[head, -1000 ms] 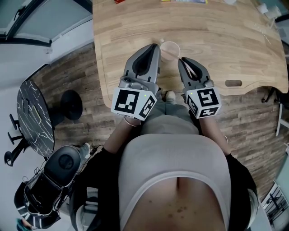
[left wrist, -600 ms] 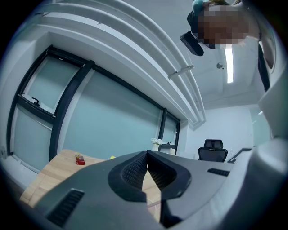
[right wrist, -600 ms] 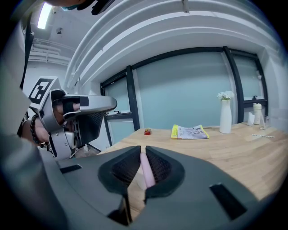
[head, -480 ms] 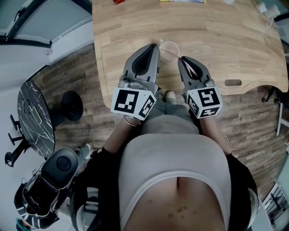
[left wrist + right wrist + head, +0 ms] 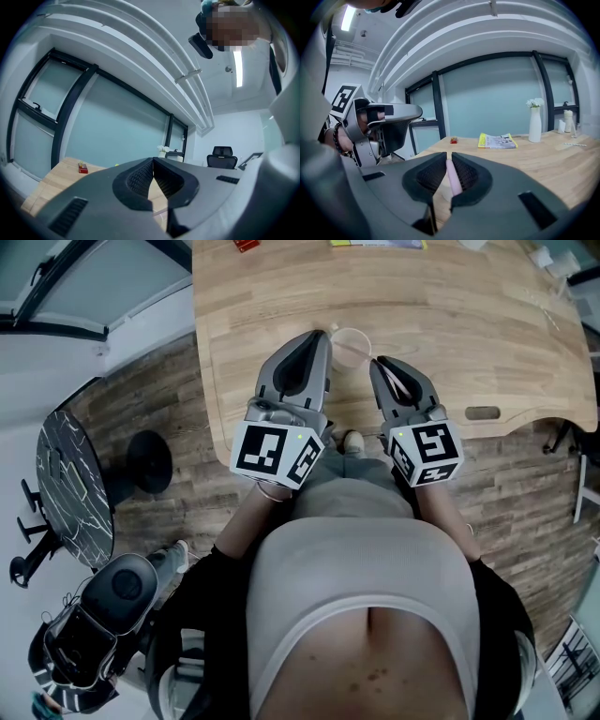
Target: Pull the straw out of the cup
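Grip is made: your right gripper [image 5: 449, 155] is clenched on the pink straw [image 5: 453, 180], while your left gripper [image 5: 153, 160] sits closed and empty just beside the cup [image 5: 352, 341]. Whether the straw's lower end has cleared the cup cannot be told; by my judgement, the lift out is what you have left. The cup stands near the front edge of the table [image 5: 469, 324], between both grippers. Above and beyond it you have open room; the booklet [image 5: 497, 140] and vase [image 5: 534, 123] lie well apart.

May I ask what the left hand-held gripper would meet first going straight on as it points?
Likely nothing close: the left hand-held gripper points over the table, just left of the cup; depth unclear.
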### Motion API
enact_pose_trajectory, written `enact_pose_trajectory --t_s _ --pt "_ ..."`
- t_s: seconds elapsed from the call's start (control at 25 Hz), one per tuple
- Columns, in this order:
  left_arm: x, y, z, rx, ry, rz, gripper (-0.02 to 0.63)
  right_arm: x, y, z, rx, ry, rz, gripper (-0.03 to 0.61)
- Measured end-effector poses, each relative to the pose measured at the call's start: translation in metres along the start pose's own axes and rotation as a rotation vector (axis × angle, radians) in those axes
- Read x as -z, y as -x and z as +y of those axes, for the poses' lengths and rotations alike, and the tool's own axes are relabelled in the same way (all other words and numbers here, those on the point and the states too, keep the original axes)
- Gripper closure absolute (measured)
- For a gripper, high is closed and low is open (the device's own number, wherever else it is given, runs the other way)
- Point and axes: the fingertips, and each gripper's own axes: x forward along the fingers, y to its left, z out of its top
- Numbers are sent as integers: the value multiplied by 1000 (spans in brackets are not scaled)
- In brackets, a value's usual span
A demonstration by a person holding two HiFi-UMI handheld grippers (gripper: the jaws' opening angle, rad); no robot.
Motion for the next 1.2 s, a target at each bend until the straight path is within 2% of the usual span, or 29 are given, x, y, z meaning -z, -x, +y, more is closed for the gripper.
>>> enact_pose_trajectory --t_s 1.2 --pt "-7 -2 -4 12 1 -12 607 -17 3 6 -12 1 -49 526"
